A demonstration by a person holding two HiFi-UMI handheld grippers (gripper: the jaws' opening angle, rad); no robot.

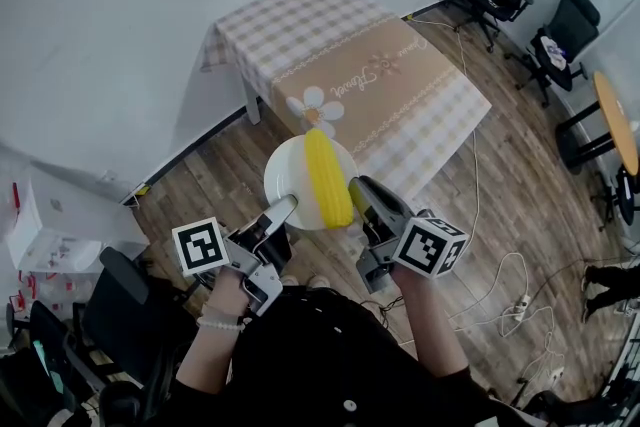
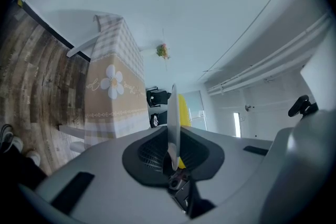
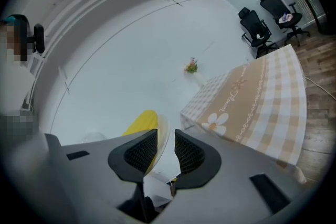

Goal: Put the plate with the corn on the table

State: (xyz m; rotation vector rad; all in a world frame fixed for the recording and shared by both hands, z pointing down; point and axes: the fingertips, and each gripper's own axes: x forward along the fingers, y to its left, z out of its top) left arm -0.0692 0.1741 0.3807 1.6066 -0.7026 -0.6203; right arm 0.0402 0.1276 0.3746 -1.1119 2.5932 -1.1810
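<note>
Two grippers hold the plate (image 1: 290, 177) with the corn (image 1: 327, 180) in mid-air at the centre of the head view — the left gripper (image 1: 285, 207) clamped on its left rim, the right gripper (image 1: 358, 187) closed on its right rim. Pick-up appears done. The plate hangs over the floor, just short of the table (image 1: 380, 85) at upper centre — the carry forward, set-down and release are left.

Cursive on tablecloth (image 1: 400, 105) — illegible.
</note>
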